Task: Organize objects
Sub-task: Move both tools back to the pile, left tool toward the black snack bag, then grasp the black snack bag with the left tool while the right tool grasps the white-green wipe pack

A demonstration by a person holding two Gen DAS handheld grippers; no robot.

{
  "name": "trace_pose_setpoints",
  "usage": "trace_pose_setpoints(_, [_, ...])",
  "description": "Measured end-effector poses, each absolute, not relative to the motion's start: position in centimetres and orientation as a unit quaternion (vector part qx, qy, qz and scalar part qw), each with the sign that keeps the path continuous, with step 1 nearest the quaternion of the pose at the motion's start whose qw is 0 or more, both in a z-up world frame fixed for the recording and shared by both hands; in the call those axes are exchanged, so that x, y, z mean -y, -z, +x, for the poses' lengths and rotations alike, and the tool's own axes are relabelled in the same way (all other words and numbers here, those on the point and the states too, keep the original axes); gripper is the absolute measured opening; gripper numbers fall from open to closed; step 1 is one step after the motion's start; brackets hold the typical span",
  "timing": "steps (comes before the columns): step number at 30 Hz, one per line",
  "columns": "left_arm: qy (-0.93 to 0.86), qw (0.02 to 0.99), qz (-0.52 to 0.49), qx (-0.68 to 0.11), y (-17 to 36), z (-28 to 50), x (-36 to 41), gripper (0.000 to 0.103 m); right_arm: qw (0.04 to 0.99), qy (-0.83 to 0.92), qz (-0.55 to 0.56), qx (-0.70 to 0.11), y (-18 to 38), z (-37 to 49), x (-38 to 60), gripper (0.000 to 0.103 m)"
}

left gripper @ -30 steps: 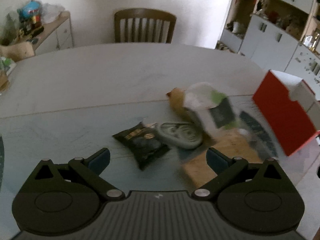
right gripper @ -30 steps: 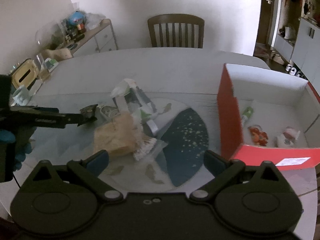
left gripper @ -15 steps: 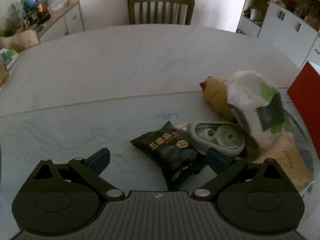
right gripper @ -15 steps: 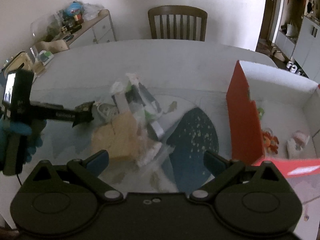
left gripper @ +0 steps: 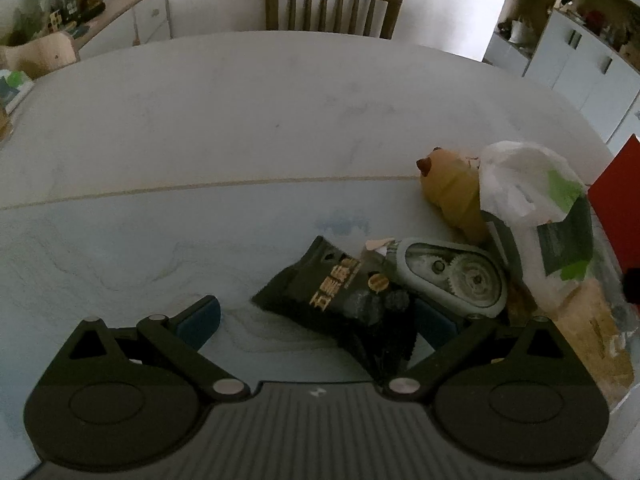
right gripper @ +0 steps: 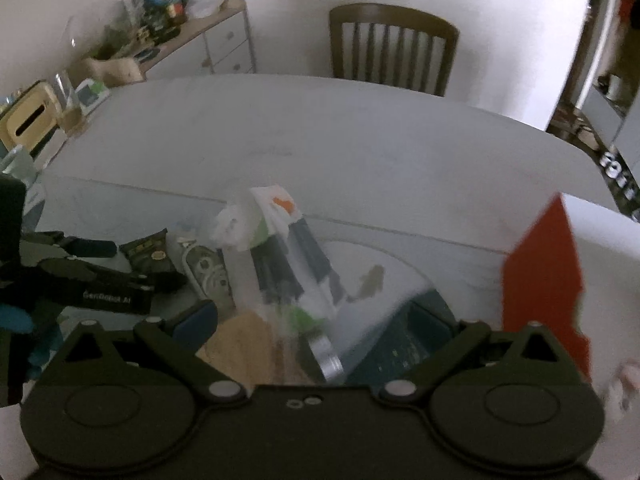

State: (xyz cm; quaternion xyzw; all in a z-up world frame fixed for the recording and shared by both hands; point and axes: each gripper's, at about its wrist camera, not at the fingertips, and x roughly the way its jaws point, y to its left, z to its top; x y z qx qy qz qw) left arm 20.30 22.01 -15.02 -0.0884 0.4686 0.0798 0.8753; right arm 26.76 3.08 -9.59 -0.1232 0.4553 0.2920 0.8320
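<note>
The left hand-held gripper (left gripper: 316,318) is closing in on the black snack packet (left gripper: 344,300): a second ago the packet was lying well ahead of the fingers, and now its near corner is sitting between them, just inside the right-hand pad at about 4 o'clock of the packet. The jaws are standing wide apart and nothing is being pinched yet. Judging from this, the packet is the piece being picked next, and the fingers are needing only a little more advance before they squeeze.

The correction tape dispenser (left gripper: 452,276) is lying just beside the packet at its 3 o'clock, touching or overlapping its edge, so a careless squeeze is risking catching both. Further out at 1 o'clock the tan plush toy (left gripper: 452,196) is resting against the white plastic bag (left gripper: 524,196).

The right hand-held gripper (right gripper: 316,322) is also coming lower over the pile than half a second ago; its view is smearing with motion. Its jaws are spread wide and empty, hovering over the bag and the flat tan pad (right gripper: 244,348) beneath it. The red box (right gripper: 544,276), the likely destination, is standing at 3 o'clock on the tabletop (left gripper: 248,120), now cut off at the frame's edge.
</note>
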Motion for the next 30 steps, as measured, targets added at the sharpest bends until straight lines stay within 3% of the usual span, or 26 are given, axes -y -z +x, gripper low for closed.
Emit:
trace_pose_setpoints(10, [-0.053, 0.891, -0.042, -0.449, 15.6, 19.7, -21.0, 0.101, 0.815, -0.307, -0.137, -0.471, 11.6, 30.2, -5.8, 0.092])
trace_pose_setpoints(19, [-0.038, 0.904, -0.012, -0.426, 15.5, 18.6, -20.4, 0.069, 0.798, -0.323, -0.124, -0.493, 12.9, 31.3, -6.6, 0.081])
trace_pose_setpoints(21, [-0.036, 0.905, -0.012, -0.423, 15.4, 18.6, -20.4, 0.061, 0.795, -0.329, -0.12, -0.496, 13.0, 31.4, -6.7, 0.075])
trace_pose_setpoints(28, [-0.039, 0.907, -0.023, -0.419, 15.0, 18.9, -20.8, 0.049, 0.789, -0.347, -0.128, -0.49, 12.3, 30.8, -6.9, 0.052])
trace_pose_setpoints(30, [-0.037, 0.907, -0.026, -0.419, 14.9, 18.8, -20.8, 0.037, 0.791, -0.349, -0.13, -0.486, 12.0, 30.8, -6.8, 0.04])
